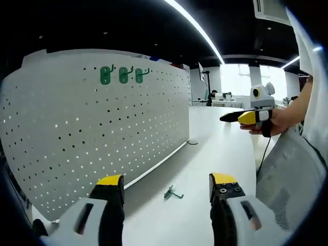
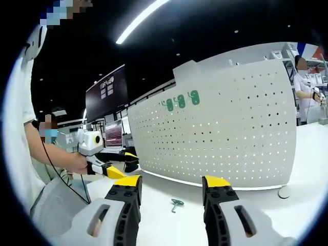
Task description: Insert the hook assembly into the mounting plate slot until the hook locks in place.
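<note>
Hook not yet picked up; both grippers released.

Left gripper view: the left gripper point(image 1: 166, 187) gapes empty, the loose green hook point(image 1: 172, 193) on the table point(image 1: 215, 148) before the pegboard point(image 1: 97, 128), which carries 3 hung hooks point(image 1: 123, 75). Right gripper view: the right gripper point(image 2: 171, 190) gapes empty over the hook point(image 2: 177, 204); next, I judge, close on it.

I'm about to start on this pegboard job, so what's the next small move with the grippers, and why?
Probably lower the left gripper onto the loose green hook lying on the white table and close on it. Its jaws stand open and empty with the hook between them just ahead, while three hooks already hang on the pegboard.
</note>
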